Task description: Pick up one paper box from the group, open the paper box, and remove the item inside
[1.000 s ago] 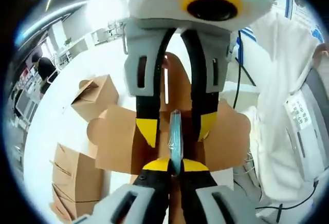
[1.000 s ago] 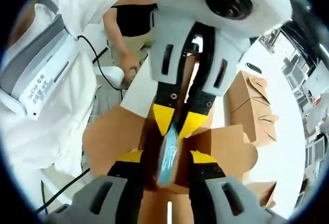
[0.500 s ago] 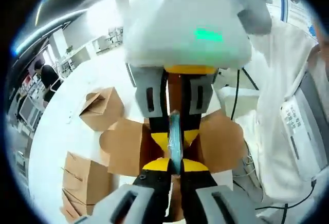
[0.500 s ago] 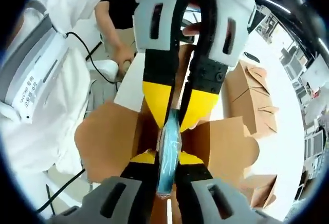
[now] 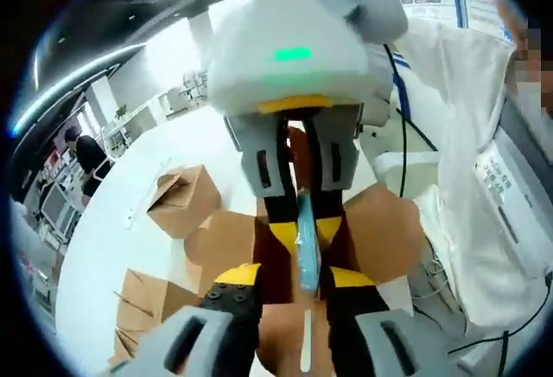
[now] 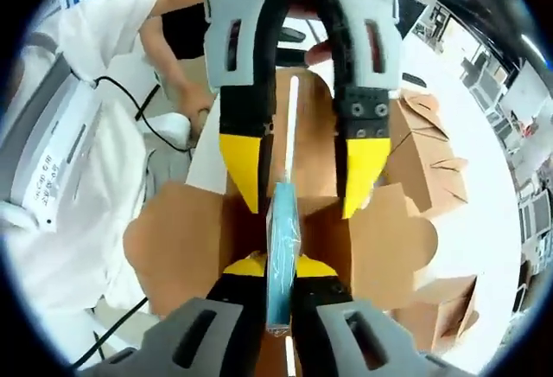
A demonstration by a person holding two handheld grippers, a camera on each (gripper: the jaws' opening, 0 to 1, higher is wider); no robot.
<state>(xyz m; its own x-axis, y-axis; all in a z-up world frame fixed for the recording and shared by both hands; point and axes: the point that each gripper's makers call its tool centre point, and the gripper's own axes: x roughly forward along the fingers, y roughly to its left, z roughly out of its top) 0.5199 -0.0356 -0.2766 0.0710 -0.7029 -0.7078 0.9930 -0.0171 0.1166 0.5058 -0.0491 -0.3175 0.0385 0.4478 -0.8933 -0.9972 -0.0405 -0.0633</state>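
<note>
Handed over, by the look of it: a second ago the blue item was pinched by the left tongs (image 5: 281,269), and now it's clamped between the tips of the right tongs (image 6: 276,266), while the left pair has been let go and spread apart. In the left gripper view the left tips are seen well apart, with the thin blue item (image 5: 308,243) standing edge-on between them, gripped from the far side by the right pair. In the right gripper view the same flat blue item (image 6: 282,252) is squeezed by the near yellow tips, and the left tongs are seen opposite with a clear gap on each side of it.

The opened paper box (image 6: 181,239) is sitting on the white desk (image 5: 130,221) right under both tools, flaps folded out flat on both sides. More closed paper boxes (image 5: 183,200) are parked just beyond it and untouched.

So progress-wise: one box is picked out and opened, and the item looks to be lifted above the flaps, so it's basically out. All that seems to be left is getting it fully clear of the box. Whether the item's lower edge is entirely out of the box opening can't be told from these angles.

A person in white is standing just beside the desk.
</note>
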